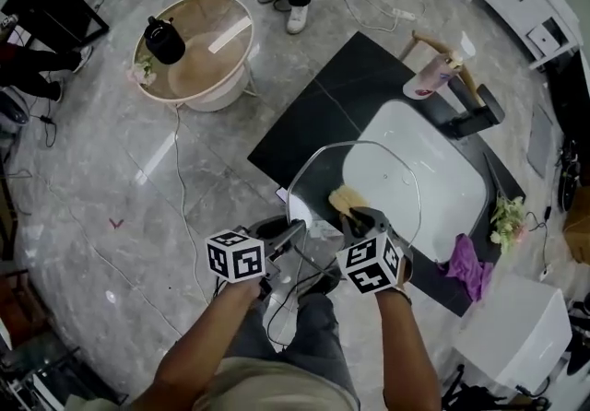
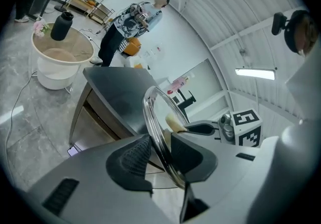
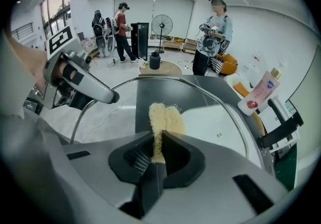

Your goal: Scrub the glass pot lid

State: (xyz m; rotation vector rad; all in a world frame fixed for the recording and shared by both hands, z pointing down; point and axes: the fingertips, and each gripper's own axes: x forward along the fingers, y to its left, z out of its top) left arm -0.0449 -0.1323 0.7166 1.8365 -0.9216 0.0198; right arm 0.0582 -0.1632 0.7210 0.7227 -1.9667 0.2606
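I'm mid-scrub: my left gripper (image 1: 295, 234) clamps the rim of the lid (image 1: 389, 170), tilted above the sink (image 1: 452, 181), my right gripper (image 1: 356, 217) pinches the sponge (image 1: 343, 199) at the glass (seemingly touching), so next I'd sweep across, pressing lightly.

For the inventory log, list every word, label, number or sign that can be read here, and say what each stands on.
No text here reads clearly.
Pink bottle label: print too blurred to read.
Marker cubes: black-and-white square patterns only, no letters or numbers.
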